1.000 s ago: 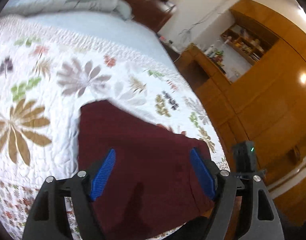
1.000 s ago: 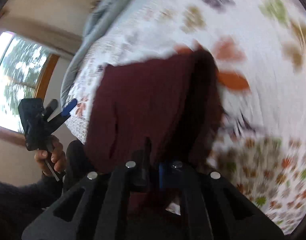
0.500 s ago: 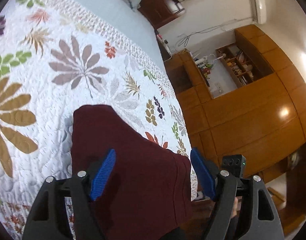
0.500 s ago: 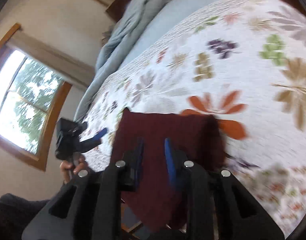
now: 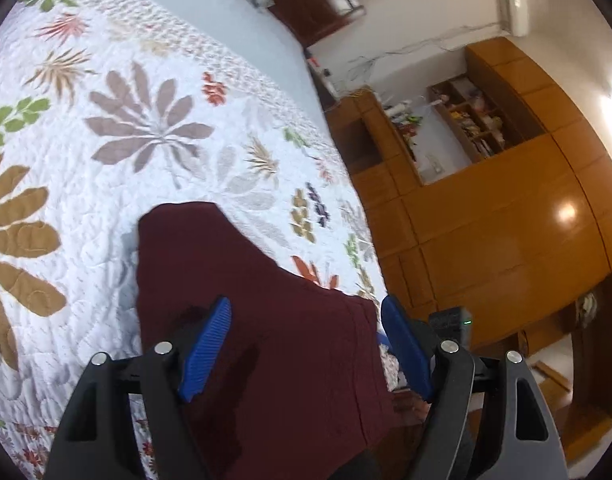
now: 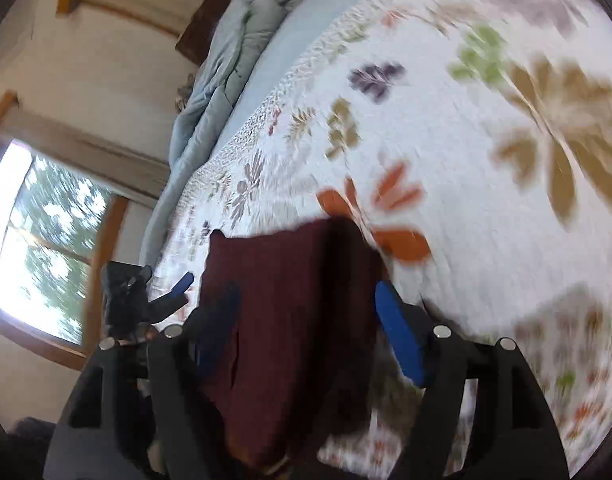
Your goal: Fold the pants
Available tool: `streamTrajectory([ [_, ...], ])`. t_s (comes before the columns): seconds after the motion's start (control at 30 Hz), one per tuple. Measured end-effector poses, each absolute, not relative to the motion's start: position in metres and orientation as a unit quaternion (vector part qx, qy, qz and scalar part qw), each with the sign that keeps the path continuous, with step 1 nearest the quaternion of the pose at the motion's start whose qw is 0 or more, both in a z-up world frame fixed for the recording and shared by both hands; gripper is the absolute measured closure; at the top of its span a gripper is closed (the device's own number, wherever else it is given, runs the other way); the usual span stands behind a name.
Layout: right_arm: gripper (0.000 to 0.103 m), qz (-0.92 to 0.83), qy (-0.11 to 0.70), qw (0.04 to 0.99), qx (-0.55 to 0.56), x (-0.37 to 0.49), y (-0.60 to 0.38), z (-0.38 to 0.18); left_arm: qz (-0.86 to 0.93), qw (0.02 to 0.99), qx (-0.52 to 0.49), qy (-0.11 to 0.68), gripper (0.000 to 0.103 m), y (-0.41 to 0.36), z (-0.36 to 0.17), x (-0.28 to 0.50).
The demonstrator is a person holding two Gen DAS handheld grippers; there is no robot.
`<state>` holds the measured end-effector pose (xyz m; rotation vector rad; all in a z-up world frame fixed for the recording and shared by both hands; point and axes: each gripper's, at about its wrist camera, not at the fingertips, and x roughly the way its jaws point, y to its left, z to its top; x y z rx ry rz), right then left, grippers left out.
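Note:
Dark maroon pants [image 5: 246,300] lie folded into a flat rectangle on the flowered quilt [image 5: 106,184], close to the bed's near edge. My left gripper [image 5: 306,304] hovers over the fold with its blue pads wide apart, holding nothing. In the right wrist view the same pants [image 6: 290,300] lie below my right gripper [image 6: 306,288]. Its jaws are opening and stand wide; the cloth lies under them and neither pad presses on it. The left gripper [image 6: 178,292] shows at the pants' left side, held in a hand.
A crumpled light-blue duvet [image 6: 226,80] lies at the head of the bed. Wooden wardrobes and shelves [image 5: 506,200] stand past the bed's right edge. A window [image 6: 38,248] is on the other side. The quilt [image 6: 486,220] spreads wide beyond the pants.
My right gripper's jaws went from shut on the maroon cloth to wide apart, letting it go, and drew back a little. The left gripper stayed open while its view swung toward the wardrobes.

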<state>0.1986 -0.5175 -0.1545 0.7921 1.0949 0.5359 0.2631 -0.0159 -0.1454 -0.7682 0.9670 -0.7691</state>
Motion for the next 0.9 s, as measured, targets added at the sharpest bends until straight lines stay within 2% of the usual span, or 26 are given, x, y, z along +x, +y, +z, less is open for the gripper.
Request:
streamTrajectory([
  [0.2,0.026,0.277,0.511,0.705,0.406,0.183,-0.495,-0.190,-0.366,0.732,-0.361,0.448,0.025,-0.024,-0.146,0.265],
  [0.23,0.029,0.282,0.512,0.704,0.403,0.185,-0.490,-0.192,-0.370,0.728,-0.365,0.447,0.025,-0.024,-0.146,0.267],
  [0.27,0.036,0.286,0.515,0.703,0.399,0.189,-0.484,-0.194,-0.372,0.726,-0.368,0.447,0.025,-0.025,-0.146,0.268],
  [0.3,0.060,0.286,0.518,0.707,0.388,0.190,-0.481,-0.193,-0.372,0.725,-0.369,0.448,0.025,-0.026,-0.146,0.269],
  [0.33,0.075,0.278,0.520,0.721,0.362,0.195,-0.477,-0.189,-0.369,0.726,-0.370,0.447,0.025,-0.025,-0.148,0.271],
  [0.37,0.077,0.277,0.521,0.727,0.353,0.198,-0.476,-0.185,-0.367,0.727,-0.374,0.445,0.025,-0.024,-0.149,0.272],
  [0.43,0.094,0.273,0.508,0.757,0.307,0.202,-0.471,-0.162,-0.361,0.729,-0.386,0.435,0.025,-0.022,-0.153,0.275],
  [0.53,0.094,0.287,0.492,0.777,0.267,0.196,-0.468,-0.134,-0.331,0.747,-0.390,0.424,0.025,-0.022,-0.165,0.277],
  [0.63,0.094,0.249,0.536,0.762,0.264,0.202,-0.475,-0.164,-0.305,0.751,-0.400,0.427,0.027,-0.026,-0.187,0.278],
  [0.7,0.094,0.248,0.543,0.748,0.289,0.201,-0.483,-0.184,-0.302,0.756,-0.397,0.423,0.029,-0.027,-0.186,0.277],
  [0.77,0.092,0.254,0.536,0.748,0.297,0.195,-0.487,-0.182,-0.288,0.770,-0.385,0.420,0.029,-0.027,-0.178,0.274],
  [0.8,0.089,0.258,0.535,0.748,0.296,0.191,-0.487,-0.177,-0.280,0.777,-0.384,0.413,0.029,-0.022,-0.172,0.272],
  [0.83,0.077,0.252,0.533,0.752,0.295,0.187,-0.491,-0.170,-0.281,0.777,-0.393,0.405,0.029,-0.016,-0.166,0.269],
  [0.87,0.073,0.235,0.530,0.760,0.294,0.183,-0.498,-0.161,-0.287,0.771,-0.404,0.398,0.029,-0.010,-0.161,0.266],
  [0.9,0.074,0.224,0.524,0.768,0.293,0.183,-0.501,-0.153,-0.295,0.768,-0.411,0.392,0.028,-0.006,-0.155,0.261],
])
